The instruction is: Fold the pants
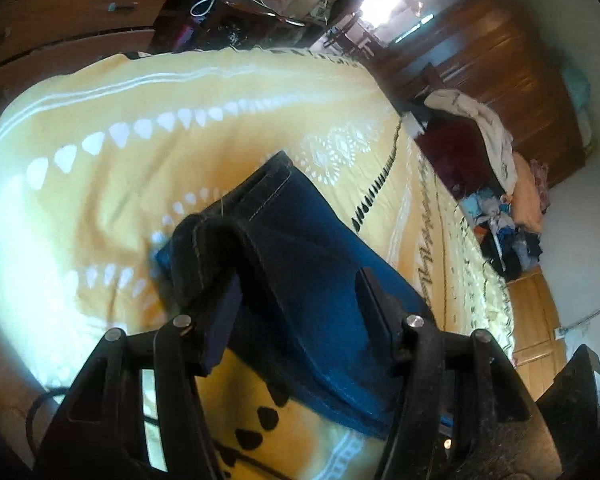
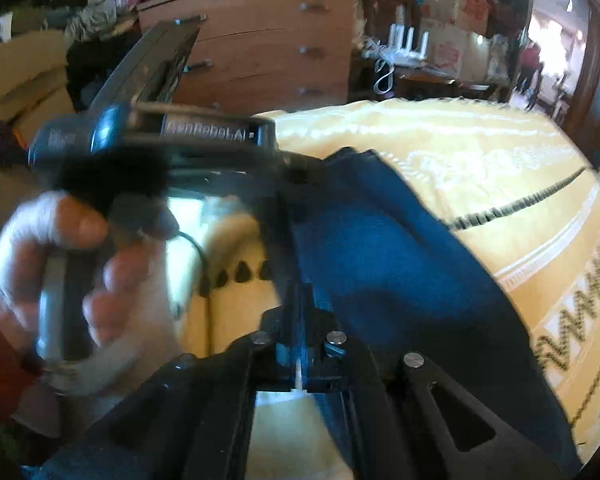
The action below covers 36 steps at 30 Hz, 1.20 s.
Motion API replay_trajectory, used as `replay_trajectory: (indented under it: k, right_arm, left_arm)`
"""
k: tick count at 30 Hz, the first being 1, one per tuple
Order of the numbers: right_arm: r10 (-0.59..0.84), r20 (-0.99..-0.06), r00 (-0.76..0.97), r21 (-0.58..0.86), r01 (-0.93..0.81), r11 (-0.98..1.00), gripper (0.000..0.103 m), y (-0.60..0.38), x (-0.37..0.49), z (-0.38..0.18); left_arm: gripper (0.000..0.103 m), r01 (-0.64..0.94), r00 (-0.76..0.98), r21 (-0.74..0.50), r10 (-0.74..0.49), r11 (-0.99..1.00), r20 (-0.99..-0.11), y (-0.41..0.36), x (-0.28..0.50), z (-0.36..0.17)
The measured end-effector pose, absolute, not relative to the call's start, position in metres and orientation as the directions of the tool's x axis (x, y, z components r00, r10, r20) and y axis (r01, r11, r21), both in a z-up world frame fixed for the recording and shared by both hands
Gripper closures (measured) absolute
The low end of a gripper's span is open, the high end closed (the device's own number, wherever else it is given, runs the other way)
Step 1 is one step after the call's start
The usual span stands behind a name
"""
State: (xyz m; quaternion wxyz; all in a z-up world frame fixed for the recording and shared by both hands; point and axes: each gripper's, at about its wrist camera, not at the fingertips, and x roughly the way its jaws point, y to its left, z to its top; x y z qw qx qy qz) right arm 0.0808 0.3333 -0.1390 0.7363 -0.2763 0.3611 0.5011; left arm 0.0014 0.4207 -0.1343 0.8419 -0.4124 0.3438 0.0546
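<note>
Blue denim pants (image 1: 300, 248) lie folded on a yellow patterned bedspread (image 1: 100, 184). In the left wrist view my left gripper (image 1: 300, 292) is open, its two dark pads wide apart, with a bunched hem of the pants draped over the left pad (image 1: 224, 312). In the right wrist view my right gripper (image 2: 302, 320) is shut on the edge of the pants (image 2: 400, 248), which run away to the right over the bedspread (image 2: 480, 168). The left gripper's body (image 2: 204, 136) and the hand holding it show at the left, blurred.
A wooden chest of drawers (image 2: 260, 40) stands beyond the bed's far end, next to a cluttered table with cables (image 2: 400, 56). A wooden wardrobe (image 1: 500, 72) and piles of clothes (image 1: 500, 208) lie along the bed's right side.
</note>
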Motion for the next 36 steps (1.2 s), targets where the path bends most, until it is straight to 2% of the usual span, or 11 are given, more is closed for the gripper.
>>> replay_trajectory:
  k: [6, 7, 8, 12, 16, 24, 28, 31, 32, 33, 36]
  right_arm:
    - [0.500, -0.851, 0.158, 0.015, -0.946, 0.325, 0.086, 0.331, 0.089, -0.162]
    - [0.499, -0.852, 0.155, 0.018, -0.946, 0.325, 0.075, 0.332, 0.089, -0.164]
    - [0.496, -0.854, 0.156, 0.017, -0.945, 0.326, 0.071, 0.333, 0.090, -0.168]
    - [0.478, -0.866, 0.148, 0.031, -0.938, 0.346, 0.073, 0.337, 0.100, -0.178]
    - [0.492, -0.859, 0.143, 0.048, -0.934, 0.355, 0.076, 0.333, 0.106, -0.175]
    - [0.468, -0.859, 0.207, -0.025, -0.931, 0.364, 0.076, 0.337, 0.104, -0.178]
    - [0.457, -0.867, 0.197, -0.035, -0.940, 0.338, 0.076, 0.339, 0.095, -0.180]
    - [0.420, -0.873, 0.248, -0.099, -0.933, 0.345, 0.076, 0.341, 0.094, -0.188]
    - [0.417, -0.872, 0.257, -0.102, -0.928, 0.359, 0.084, 0.341, 0.097, -0.188]
    - [0.414, -0.870, 0.266, -0.104, -0.921, 0.374, 0.091, 0.341, 0.101, -0.188]
    - [0.467, -0.850, 0.245, -0.020, -0.900, 0.436, 0.096, 0.332, 0.115, -0.175]
  left_arm:
    - [0.045, -0.371, 0.741, -0.640, -0.201, 0.673, -0.640, 0.418, 0.006, -0.139]
    - [0.045, -0.369, 0.740, -0.639, -0.203, 0.675, -0.641, 0.418, 0.006, -0.139]
    - [0.047, -0.366, 0.741, -0.641, -0.205, 0.675, -0.639, 0.419, 0.007, -0.138]
    - [0.065, -0.345, 0.749, -0.647, -0.216, 0.680, -0.627, 0.420, 0.008, -0.133]
    - [0.066, -0.336, 0.749, -0.650, -0.225, 0.682, -0.623, 0.420, 0.009, -0.132]
    - [0.066, -0.333, 0.762, -0.673, -0.232, 0.661, -0.605, 0.420, 0.011, -0.129]
    - [0.066, -0.353, 0.745, -0.645, -0.214, 0.678, -0.632, 0.414, 0.010, -0.132]
    - [0.066, -0.385, 0.719, -0.598, -0.177, 0.703, -0.672, 0.409, 0.011, -0.135]
    - [0.073, -0.393, 0.713, -0.582, -0.164, 0.712, -0.682, 0.407, 0.012, -0.134]
    - [0.101, -0.408, 0.703, -0.545, -0.128, 0.732, -0.699, 0.405, 0.013, -0.132]
    - [0.100, -0.367, 0.730, -0.570, -0.151, 0.735, -0.666, 0.408, 0.026, -0.119]
